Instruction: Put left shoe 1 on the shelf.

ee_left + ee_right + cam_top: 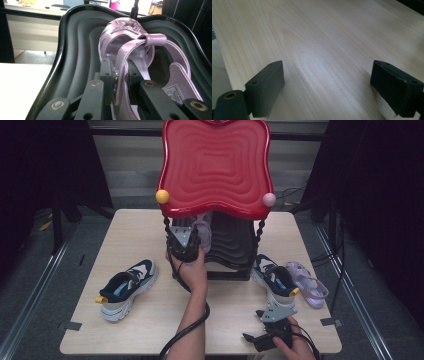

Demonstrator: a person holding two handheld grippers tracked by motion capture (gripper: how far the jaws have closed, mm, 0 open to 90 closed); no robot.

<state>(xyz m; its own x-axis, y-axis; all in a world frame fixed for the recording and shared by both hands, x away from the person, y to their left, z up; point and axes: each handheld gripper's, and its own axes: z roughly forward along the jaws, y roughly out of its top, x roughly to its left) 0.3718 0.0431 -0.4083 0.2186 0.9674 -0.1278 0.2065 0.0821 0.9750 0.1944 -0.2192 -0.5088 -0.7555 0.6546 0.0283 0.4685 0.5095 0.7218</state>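
Overhead lighting is even in the high view; the table [150, 230] is bright, the surroundings fall to near black. Glare streaks the red tray [215, 165]. In the left gripper view, the lilac sandal [130, 50] ahead of the left gripper [120, 82] shows sheen; windows beyond it are overexposed and soft. In the right gripper view, wood beyond the right gripper [327, 87] is washed pale, with soft shadows beside each jaw. Jaws nearest the lens are blurred.

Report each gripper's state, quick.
Left gripper: closed on the strap of the lilac sandal, over the black tray.
Right gripper: open, holding nothing, above the table.
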